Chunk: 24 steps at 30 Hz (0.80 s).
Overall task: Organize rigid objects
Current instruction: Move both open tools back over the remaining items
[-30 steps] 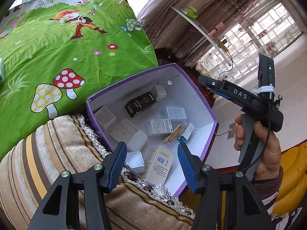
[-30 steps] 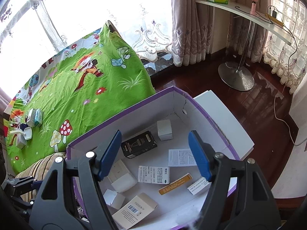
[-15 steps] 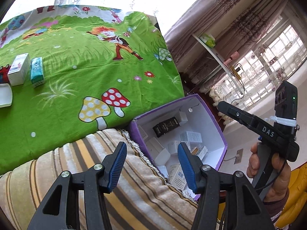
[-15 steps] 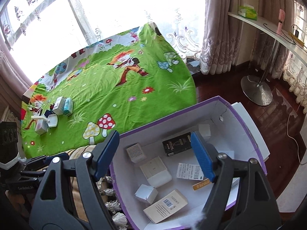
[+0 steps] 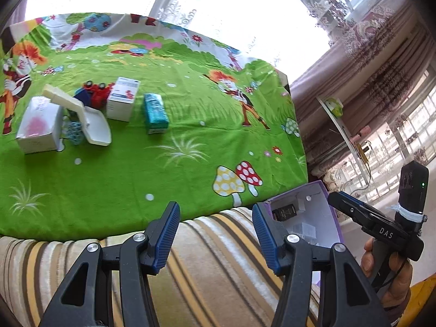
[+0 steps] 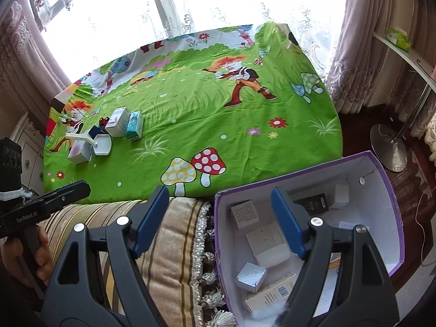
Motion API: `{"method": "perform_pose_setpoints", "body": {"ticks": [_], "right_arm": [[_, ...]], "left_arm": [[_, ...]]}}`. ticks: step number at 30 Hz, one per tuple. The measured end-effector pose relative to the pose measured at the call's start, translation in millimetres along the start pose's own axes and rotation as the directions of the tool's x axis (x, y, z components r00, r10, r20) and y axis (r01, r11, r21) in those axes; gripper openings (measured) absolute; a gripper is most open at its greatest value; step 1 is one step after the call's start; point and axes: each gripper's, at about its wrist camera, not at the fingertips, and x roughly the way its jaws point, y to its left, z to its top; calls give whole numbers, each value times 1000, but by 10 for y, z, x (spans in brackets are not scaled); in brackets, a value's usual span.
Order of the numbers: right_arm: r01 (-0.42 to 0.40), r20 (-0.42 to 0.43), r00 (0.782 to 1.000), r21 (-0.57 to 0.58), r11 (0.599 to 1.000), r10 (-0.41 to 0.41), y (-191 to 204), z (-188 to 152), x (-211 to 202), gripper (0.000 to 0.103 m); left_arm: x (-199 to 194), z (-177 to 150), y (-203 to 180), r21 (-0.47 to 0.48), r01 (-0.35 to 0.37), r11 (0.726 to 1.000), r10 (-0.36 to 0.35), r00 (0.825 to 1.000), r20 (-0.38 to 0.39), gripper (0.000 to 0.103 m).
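Left gripper (image 5: 216, 235): jaws parted, nothing between the blue pads, which hang over a striped cushion (image 5: 207, 272). Right gripper (image 6: 218, 220): jaws set wider, also holding nothing — left pad over the cushion's fringe, right pad over the box's interior.

Purple box (image 6: 389, 190) sits at 4 o'clock in the right wrist view, touching the fringed cushion edge. White inside, open top. Already in it: a black carton (image 6: 313, 201) at the far side, a small white cube (image 6: 340, 192) just beside it, a grey-labelled carton (image 6: 244, 214) near the left wall, a large white carton (image 6: 268, 241) in the middle, a silvery small box (image 6: 250, 272) and a barcoded carton (image 6: 269, 293) at the near end. In the left wrist view the same box shows at 4 o'clock, partly hidden by the right pad.

Still on the green cartoon sheet (image 5: 136, 171), clustered at 10 o'clock in the left view, well apart from the box:
- white carton with pink print (image 5: 38, 125), leftmost
- white scoop-like plastic piece (image 5: 84, 120) leaning against it, with a teal mesh ball (image 5: 73, 133) under it
- red toy (image 5: 98, 94) behind
- white and blue carton (image 5: 122, 99), upright
- teal carton (image 5: 155, 113) just beside it

The person's right hand (image 5: 392, 280) grips its gripper handle at 4 o'clock in the left view.
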Motion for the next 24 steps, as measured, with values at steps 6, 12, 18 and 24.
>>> {"method": "perform_pose_setpoints", "body": {"ticks": [6, 12, 18, 24], "right_arm": [[-31, -13, 999, -48, 998, 30, 310, 114, 136, 80], [-63, -23, 998, -108, 992, 61, 686, 277, 285, 80], [-93, -44, 995, -193, 977, 86, 1116, 429, 477, 80], [-137, -87, 989, -262, 955, 118, 1524, 512, 718, 80]], "left_arm": [[-254, 59, 541, -108, -65, 992, 71, 996, 49, 56], [-469, 173, 1034, -192, -146, 970, 164, 984, 77, 56], [-500, 377, 1328, -185, -245, 952, 260, 963, 64, 56], [-335, 589, 1543, -159, -330, 931, 336, 942, 16, 57]]}}
